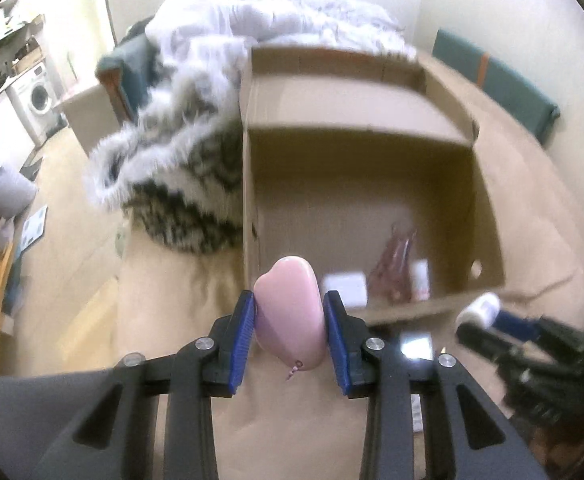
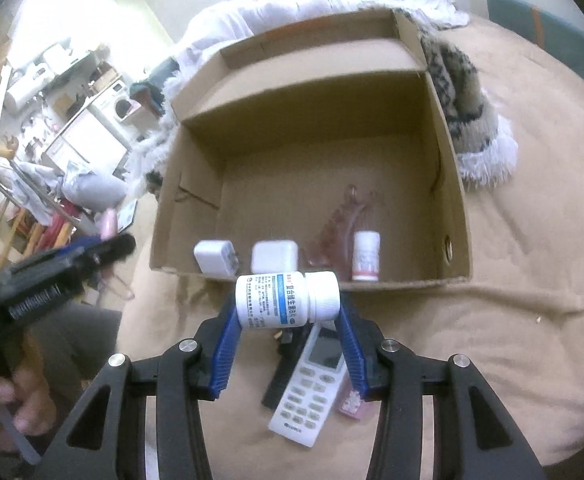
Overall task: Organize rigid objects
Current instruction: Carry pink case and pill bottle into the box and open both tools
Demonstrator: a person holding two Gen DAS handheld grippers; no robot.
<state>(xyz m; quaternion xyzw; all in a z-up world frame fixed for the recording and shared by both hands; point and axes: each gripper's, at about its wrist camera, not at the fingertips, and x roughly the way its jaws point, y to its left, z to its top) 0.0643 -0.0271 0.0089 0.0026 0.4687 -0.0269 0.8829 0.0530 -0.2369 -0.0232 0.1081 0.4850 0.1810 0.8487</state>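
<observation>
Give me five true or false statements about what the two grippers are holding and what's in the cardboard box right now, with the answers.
1. The left gripper is shut on a pink object. True.
2. The right gripper is empty. False: it holds a white pill bottle lying sideways between its fingers.
3. The box already holds two white chargers and a small white bottle. True.
4. The remote lies inside the box. False: it lies on the tan cover outside it, below the right gripper.
5. The small bottle in the box lies on its side. False: it stands upright near the front wall.
</observation>
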